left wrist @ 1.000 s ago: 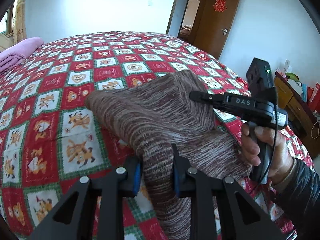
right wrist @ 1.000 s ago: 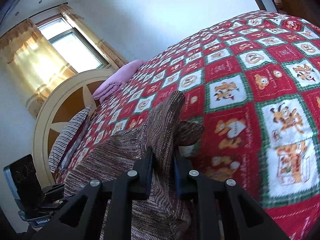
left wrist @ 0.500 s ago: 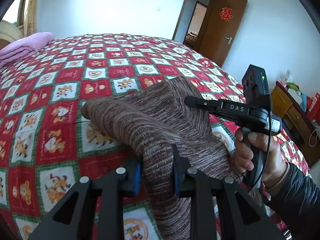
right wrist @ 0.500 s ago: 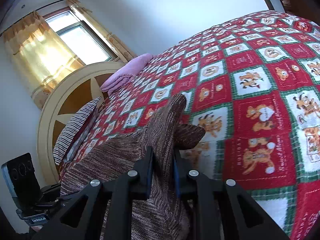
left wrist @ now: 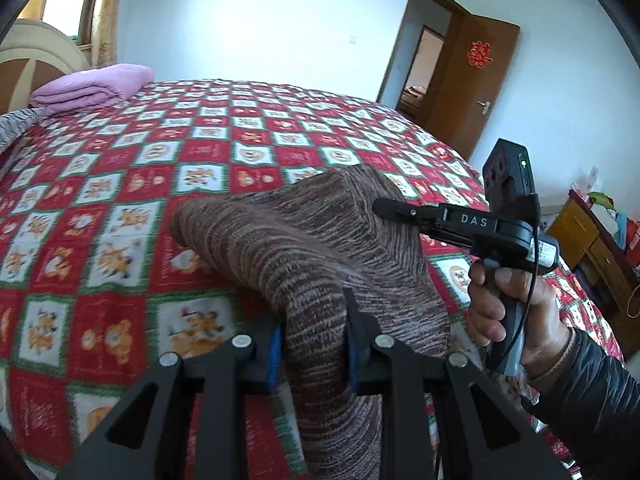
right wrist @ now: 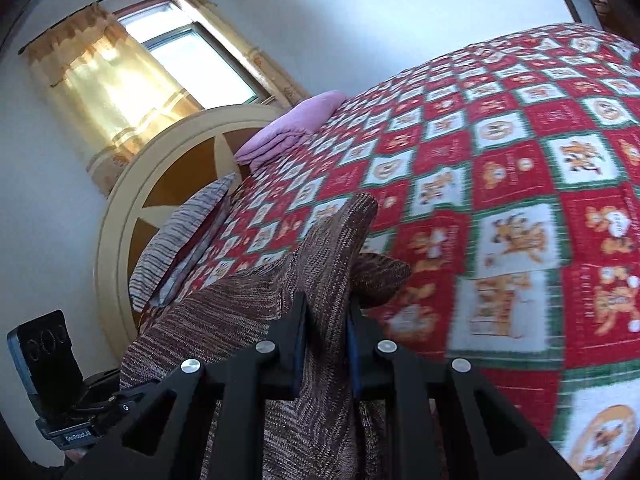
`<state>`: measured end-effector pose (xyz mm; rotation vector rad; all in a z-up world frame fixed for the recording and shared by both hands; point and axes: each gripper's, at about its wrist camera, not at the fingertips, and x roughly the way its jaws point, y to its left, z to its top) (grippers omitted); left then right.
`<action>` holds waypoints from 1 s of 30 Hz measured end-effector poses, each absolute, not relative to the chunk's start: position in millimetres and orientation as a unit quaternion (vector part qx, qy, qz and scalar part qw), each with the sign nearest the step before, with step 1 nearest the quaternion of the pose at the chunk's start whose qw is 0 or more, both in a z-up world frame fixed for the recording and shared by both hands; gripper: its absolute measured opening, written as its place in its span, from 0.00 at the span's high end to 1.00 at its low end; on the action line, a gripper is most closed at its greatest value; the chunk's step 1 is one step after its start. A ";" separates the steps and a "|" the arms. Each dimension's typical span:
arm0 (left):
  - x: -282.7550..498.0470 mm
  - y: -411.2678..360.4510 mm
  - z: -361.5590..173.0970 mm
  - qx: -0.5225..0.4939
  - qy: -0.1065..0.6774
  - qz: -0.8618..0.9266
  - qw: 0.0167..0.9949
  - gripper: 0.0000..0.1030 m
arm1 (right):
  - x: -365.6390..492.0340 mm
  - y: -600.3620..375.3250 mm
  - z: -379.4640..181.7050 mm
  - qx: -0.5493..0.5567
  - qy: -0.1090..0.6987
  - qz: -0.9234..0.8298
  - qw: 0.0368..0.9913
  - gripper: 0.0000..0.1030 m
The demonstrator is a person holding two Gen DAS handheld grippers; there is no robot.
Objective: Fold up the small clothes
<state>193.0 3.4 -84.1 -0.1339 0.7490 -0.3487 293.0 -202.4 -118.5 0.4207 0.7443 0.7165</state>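
A brown marled knit garment (left wrist: 304, 248) hangs lifted above the red patterned bedspread (left wrist: 120, 208), stretched between both grippers. My left gripper (left wrist: 312, 344) is shut on a bunched edge of it, the knit squeezed between the blue pads. In the left wrist view the right gripper (left wrist: 384, 208) comes in from the right, held by a hand (left wrist: 504, 304), its tip against the garment's far fold. The right wrist view shows my right gripper (right wrist: 326, 340) shut on the knit garment (right wrist: 248, 320), whose free corner sticks up past the fingers. The left gripper's body (right wrist: 52, 384) shows at lower left.
A folded pink blanket (left wrist: 92, 88) lies at the head of the bed beside a striped pillow (right wrist: 184, 236) and a round cream headboard (right wrist: 168, 168). An open brown door (left wrist: 468, 84) and a wooden cabinet (left wrist: 592, 248) stand to the right of the bed.
Both grippers have carried the garment sideways toward the head of the bed; the pink blanket and headboard have come further into view. Both grips are unchanged.
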 end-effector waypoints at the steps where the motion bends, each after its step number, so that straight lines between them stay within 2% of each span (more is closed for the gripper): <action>1: 190.2 7.1 -83.4 -0.066 0.361 -0.167 0.915 0.75 | 291.6 -196.7 -117.9 0.198 0.354 0.344 0.847 0.83; 30: 121.5 108.3 -81.3 -0.086 0.333 -0.079 0.936 0.75 | 269.3 -37.5 -114.7 0.156 0.376 0.442 0.799 0.84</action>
